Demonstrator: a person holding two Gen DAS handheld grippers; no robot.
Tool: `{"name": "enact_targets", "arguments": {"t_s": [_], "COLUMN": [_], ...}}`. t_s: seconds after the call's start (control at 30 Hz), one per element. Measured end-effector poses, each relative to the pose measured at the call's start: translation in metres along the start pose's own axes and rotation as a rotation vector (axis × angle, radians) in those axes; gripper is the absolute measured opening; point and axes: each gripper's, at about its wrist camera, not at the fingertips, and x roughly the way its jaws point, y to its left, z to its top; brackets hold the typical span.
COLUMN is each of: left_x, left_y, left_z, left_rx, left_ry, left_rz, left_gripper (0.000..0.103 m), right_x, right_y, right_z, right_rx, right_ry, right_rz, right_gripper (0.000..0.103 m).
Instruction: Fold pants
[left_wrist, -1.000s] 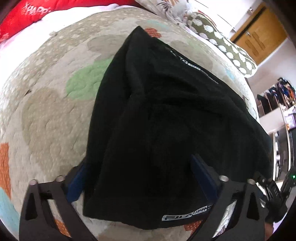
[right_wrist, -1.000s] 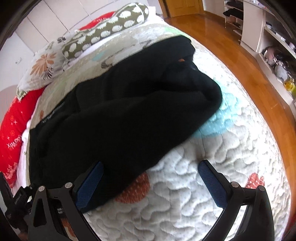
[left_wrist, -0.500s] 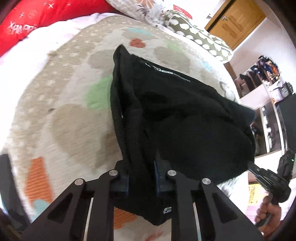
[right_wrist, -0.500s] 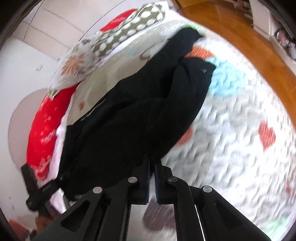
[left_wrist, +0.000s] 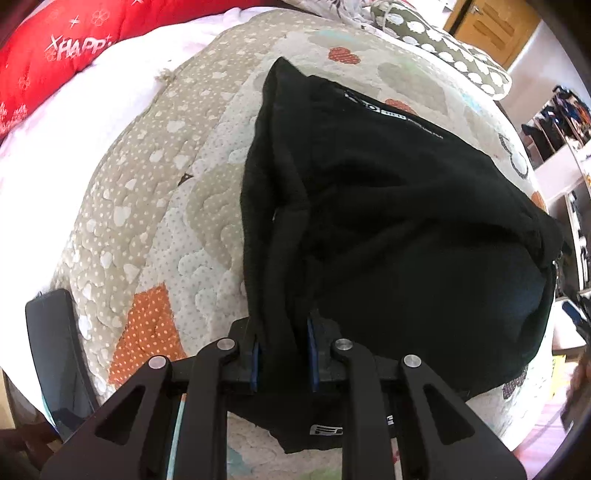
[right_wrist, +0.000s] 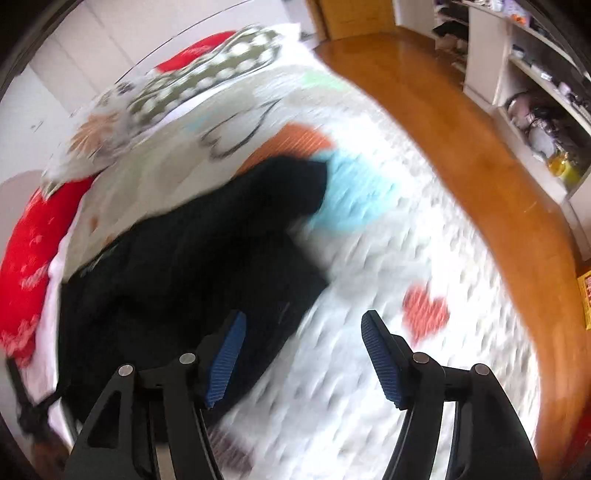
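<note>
The black pants (left_wrist: 399, 236) lie bunched on the quilted bedspread (left_wrist: 155, 206). My left gripper (left_wrist: 282, 354) is shut on a thick fold of the pants at their near edge, with a white logo label hanging below the fingers. In the right wrist view the pants (right_wrist: 192, 258) lie to the left, blurred by motion. My right gripper (right_wrist: 303, 354) is open and empty above the quilt (right_wrist: 369, 295), its left finger beside the pants' edge.
A red pillow (left_wrist: 48, 48) and a spotted bolster (left_wrist: 454, 55) lie at the far side of the bed. A dark flat object (left_wrist: 55, 358) sits at the bed's left edge. Wooden floor (right_wrist: 461, 122) and white shelves (right_wrist: 535, 81) lie to the right.
My right gripper has let go of the pants, opened and pulled away. My left gripper stays shut on the fold. The pants are now more compactly bunched.
</note>
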Motion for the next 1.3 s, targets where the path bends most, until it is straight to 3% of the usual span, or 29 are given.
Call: {"name": "enact_targets", "arguments": {"t_s": [0.13,0.2,0.23,0.37,0.53,0.7,0.8,0.9,0.97,1.07,1.17,1.2,1.27,1.3], "left_x": [0.000,0.002,0.002,0.004,0.002,0.005,0.007,0.001,-0.007,-0.025,-0.038,-0.038,-0.034,-0.029], "left_y": [0.003,0.001,0.002,0.003,0.010,0.015,0.024,0.036,0.044,0.052,0.053,0.052,0.049,0.048], "left_z": [-0.003,-0.002,-0.002,-0.001,0.001,0.000,-0.001,-0.001,0.001,0.011,0.037,0.046,0.072,0.084], "left_rx": [-0.008,-0.007,-0.007,-0.035,-0.020,-0.005,-0.043,-0.088,-0.103,-0.107,-0.045,-0.025,0.024,0.045], "left_ry": [0.004,0.008,0.007,0.022,0.034,0.038,0.039,0.043,0.049,0.012,-0.064,-0.082,-0.104,-0.102], "left_rz": [0.005,0.014,0.012,0.000,-0.004,0.003,-0.006,-0.026,-0.002,0.007,0.016,0.017,-0.014,-0.028], "left_gripper": [0.017,0.017,0.017,0.018,0.022,0.030,0.041,0.054,0.063,0.071,0.081,0.084,0.085,0.085], "right_x": [0.038,0.036,0.032,-0.005,-0.045,-0.024,-0.022,-0.043,-0.045,-0.044,-0.031,-0.025,-0.002,0.011], "right_y": [0.003,0.009,0.012,-0.002,-0.042,-0.070,-0.079,-0.060,-0.038,-0.005,0.035,0.048,0.076,0.090], "right_z": [0.011,0.012,0.014,0.001,-0.023,-0.059,-0.057,-0.036,-0.017,0.009,0.046,0.055,0.077,0.084], "right_rx": [-0.014,-0.040,-0.043,-0.061,-0.015,-0.016,0.071,0.024,-0.052,-0.166,-0.282,-0.314,-0.428,-0.490], "right_ry": [0.047,0.029,0.055,0.057,0.110,0.239,0.237,0.123,0.099,0.033,-0.010,-0.016,0.013,0.041], "right_rz": [-0.008,0.009,0.043,0.066,-0.008,-0.124,-0.085,-0.058,-0.030,0.017,0.085,0.103,0.152,0.149], "right_gripper": [0.068,0.019,0.004,0.003,0.002,0.000,0.000,0.018,0.060,0.061,0.062,0.065,0.081,0.081]}}
